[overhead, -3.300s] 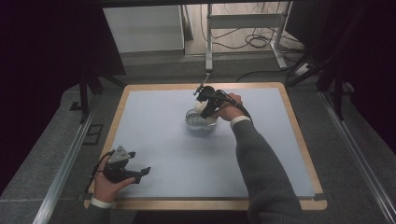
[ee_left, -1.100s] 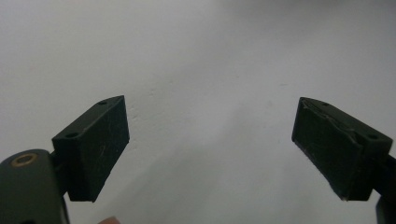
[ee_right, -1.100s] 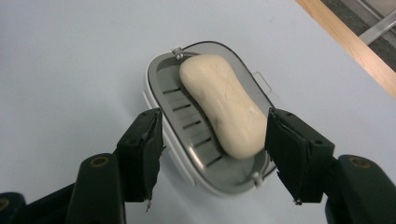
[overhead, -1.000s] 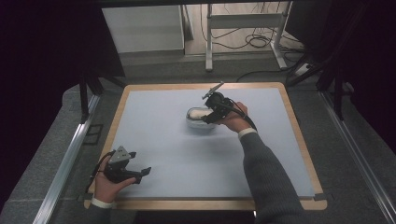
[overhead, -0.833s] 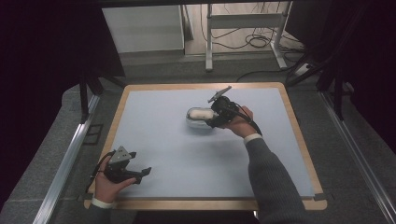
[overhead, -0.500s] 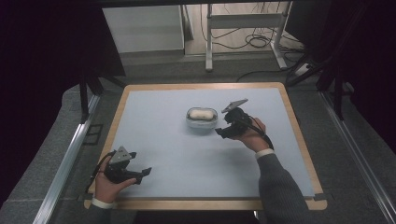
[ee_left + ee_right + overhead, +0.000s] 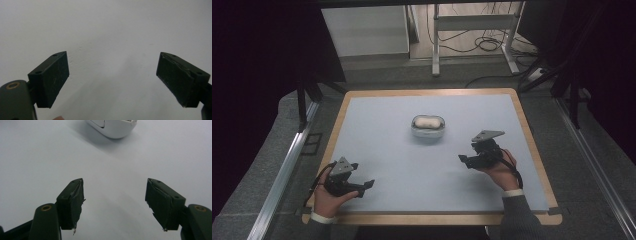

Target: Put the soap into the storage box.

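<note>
Looking down from the high view first, then along each tool.

High view, desk: a pale blue desk [image 7: 412,165] with a wooden border takes up the middle of the frame, dark floor around it.
High view, bowl: a small clear bowl [image 7: 428,129] with a white rounded lump inside stands just above the centre of the frame, alone on the blue surface.
High view, left tool: the left tool [image 7: 368,185] sits in the lower left of the frame, held in a hand low over the desk, its jaws pointing toward the right; it is well apart from the bowl.
High view, right tool: the right tool [image 7: 463,158] is in the lower right of the frame, held in a hand with a dark sleeve behind it, jaws pointing toward the left; it lies below and to the right of the bowl, clear of it.
Left gripper view, left tool: the left tool [image 7: 112,75] stands wide open, one black jaw at each side of the frame, with bare pale desk between them and nothing gripped.
Right gripper view, right tool: the right tool [image 7: 115,200] stands apart and empty; its jaws have just been opening, with nothing between them.
Right gripper view, bowl: the bowl [image 7: 112,127] shows at the top edge of the frame, a little right of centre, well beyond the jaw tips and cut off by the border.
</note>
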`<state>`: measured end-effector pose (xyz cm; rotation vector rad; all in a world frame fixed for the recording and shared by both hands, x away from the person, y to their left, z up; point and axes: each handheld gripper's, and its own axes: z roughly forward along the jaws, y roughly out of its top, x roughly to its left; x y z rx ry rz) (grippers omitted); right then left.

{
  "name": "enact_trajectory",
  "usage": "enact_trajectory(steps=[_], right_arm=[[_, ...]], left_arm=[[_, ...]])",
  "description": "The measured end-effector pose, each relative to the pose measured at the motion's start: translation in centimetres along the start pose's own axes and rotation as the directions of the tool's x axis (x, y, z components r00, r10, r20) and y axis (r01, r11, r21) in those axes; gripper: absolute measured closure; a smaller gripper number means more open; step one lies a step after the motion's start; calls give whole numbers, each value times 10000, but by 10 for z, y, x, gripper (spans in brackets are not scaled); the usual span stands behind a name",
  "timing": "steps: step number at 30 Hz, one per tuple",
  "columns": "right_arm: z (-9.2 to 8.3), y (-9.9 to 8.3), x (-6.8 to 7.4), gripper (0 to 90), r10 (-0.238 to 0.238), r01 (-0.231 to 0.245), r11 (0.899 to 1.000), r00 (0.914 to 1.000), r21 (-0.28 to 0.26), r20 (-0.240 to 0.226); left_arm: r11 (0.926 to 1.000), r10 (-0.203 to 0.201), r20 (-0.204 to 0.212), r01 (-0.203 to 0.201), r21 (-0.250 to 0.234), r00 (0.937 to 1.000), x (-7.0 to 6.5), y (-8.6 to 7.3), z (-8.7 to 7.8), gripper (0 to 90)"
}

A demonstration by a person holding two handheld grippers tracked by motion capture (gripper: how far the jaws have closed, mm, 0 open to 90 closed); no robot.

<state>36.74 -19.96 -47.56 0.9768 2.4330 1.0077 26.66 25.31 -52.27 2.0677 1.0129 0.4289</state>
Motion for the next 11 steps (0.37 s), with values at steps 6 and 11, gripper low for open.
enact_trajectory(steps=[6,11], right_arm=[[-3,-8,0,297,44,-44,10000,9998,-14,171],[-1,-13,0,250,-50,48,10000,9990,50,453]], left_arm=[[10000,22,-19,-22,-1,10000,0,0,-1,116],[10000,45,-28,-45,5,10000,0,0,0,116]])
